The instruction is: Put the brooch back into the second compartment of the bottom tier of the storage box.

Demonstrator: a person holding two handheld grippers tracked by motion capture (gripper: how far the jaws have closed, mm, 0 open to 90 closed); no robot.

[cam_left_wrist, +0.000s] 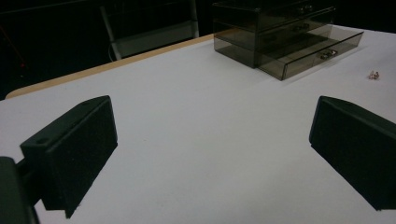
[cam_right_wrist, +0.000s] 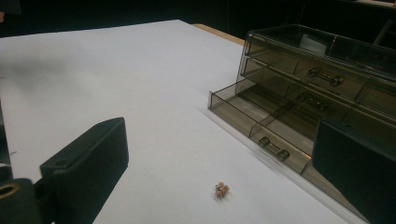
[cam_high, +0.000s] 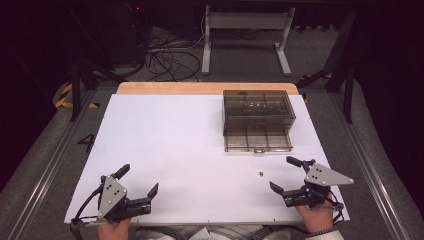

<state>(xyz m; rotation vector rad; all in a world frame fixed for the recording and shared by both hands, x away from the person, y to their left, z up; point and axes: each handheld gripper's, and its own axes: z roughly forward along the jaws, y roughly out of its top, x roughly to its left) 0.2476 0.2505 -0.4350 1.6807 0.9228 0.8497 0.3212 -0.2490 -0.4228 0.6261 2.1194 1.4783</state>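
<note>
A smoky clear plastic drawer box point(cam_high: 257, 117) stands at the back right of the white table, its bottom drawer point(cam_high: 257, 139) pulled out toward me. The same box point(cam_left_wrist: 280, 35) point(cam_right_wrist: 322, 88) lies ahead in both gripper views. A tiny pale trinket point(cam_high: 261, 173) point(cam_right_wrist: 222, 189) point(cam_left_wrist: 373, 74) lies on the table just in front of the drawer. My right gripper point(cam_high: 291, 175) rests open at the near right, a short way right of the trinket. At the near left my left gripper point(cam_high: 139, 179) stands open, nothing between its jaws.
The table top point(cam_high: 175, 145) is a white sheet with a wooden strip point(cam_high: 200, 88) along its far edge. Beyond it stand a white metal frame point(cam_high: 245, 35) and loose cables point(cam_high: 170, 57) on the floor. Metal rails run along both sides.
</note>
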